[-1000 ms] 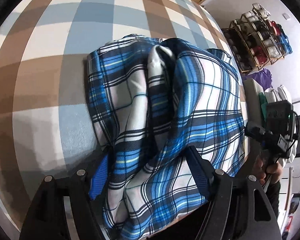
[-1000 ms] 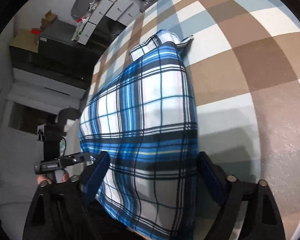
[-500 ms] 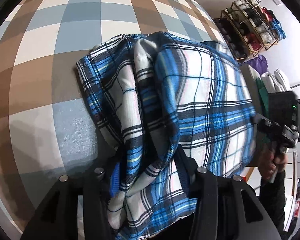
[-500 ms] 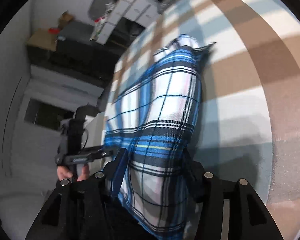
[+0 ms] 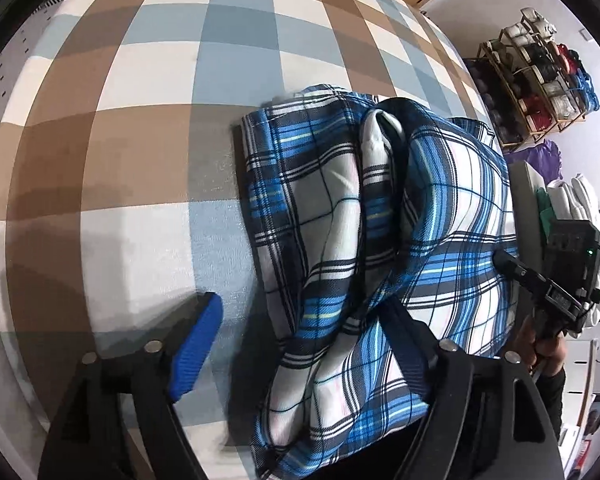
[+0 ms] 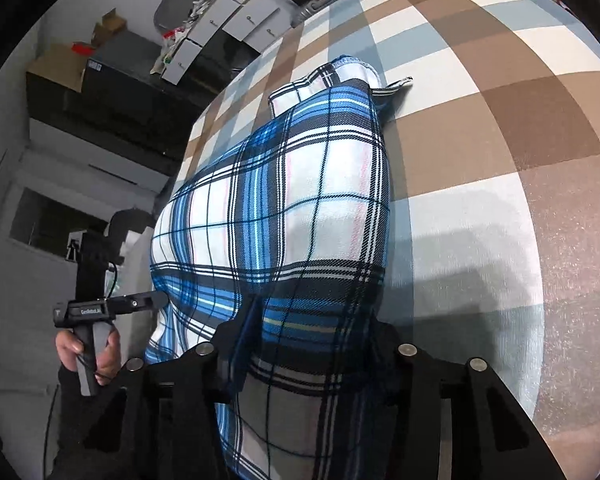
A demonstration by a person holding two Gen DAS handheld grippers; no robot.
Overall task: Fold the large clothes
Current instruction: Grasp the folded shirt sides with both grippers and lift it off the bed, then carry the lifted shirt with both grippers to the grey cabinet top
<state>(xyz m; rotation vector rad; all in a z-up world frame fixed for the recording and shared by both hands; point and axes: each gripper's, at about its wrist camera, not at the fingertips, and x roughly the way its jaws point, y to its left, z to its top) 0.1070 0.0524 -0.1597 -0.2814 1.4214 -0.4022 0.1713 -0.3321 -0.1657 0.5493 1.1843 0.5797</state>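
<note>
Left wrist: left gripper [image 5: 300,344] opening, released plaid garment [image 5: 380,240] since earlier.

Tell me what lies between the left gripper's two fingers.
In the left wrist view, the left gripper is opening; bare checked bedcover beside its blue pad, then the folded plaid garment's edge.

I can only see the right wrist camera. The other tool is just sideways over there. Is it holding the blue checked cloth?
Observer: No. In the left wrist view the left tool is opening. Some plaid cloth lies between its jaws, but its blue pad sits over the bedspread, clear of the cloth.
Operator: Is the cloth flat on that side?
Observer: No, a pale rolled ridge runs down its middle.
Operator: What's behind it?
Observer: A wire rack by the wall. It looks full of shoes.
</note>
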